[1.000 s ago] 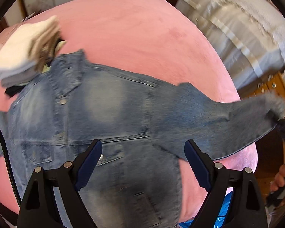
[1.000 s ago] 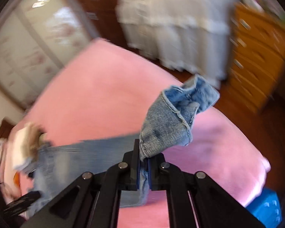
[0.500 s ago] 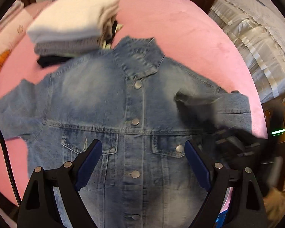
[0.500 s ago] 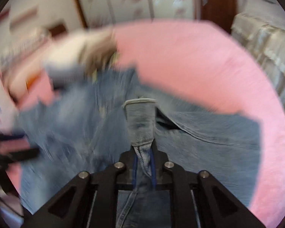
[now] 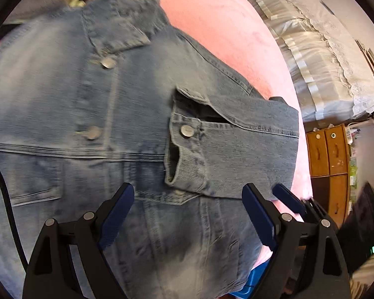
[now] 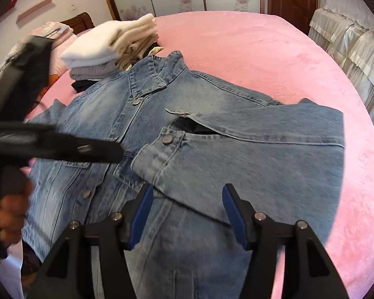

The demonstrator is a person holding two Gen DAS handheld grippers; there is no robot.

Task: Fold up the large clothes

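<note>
We see a wide bed with a pink cover (image 6: 249, 49) filling the space ahead of both pairs of tongs. Spread flat on it, front up and buttoned, lies a blue denim jacket (image 6: 127, 124), its collar pointing away from us. One sleeve (image 6: 249, 159) is folded across the chest, its buttoned cuff (image 5: 187, 154) lying just ahead of the tongs, between the two pairs. Beyond the collar, to the left, sits a stack of folded clothes (image 6: 112, 42), white on top, touching the jacket's shoulder. Past the bed's right edge stand a cream covered piece of furniture (image 5: 319, 57) and wooden drawers (image 5: 329, 149). Our left tongs (image 5: 188, 211) hover over the jacket's lower front, spread wide and holding nothing. Our right tongs (image 6: 187, 211) hover above the folded sleeve, likewise spread wide and empty. The left hand (image 6: 10, 214) grips its tool at the far left
</note>
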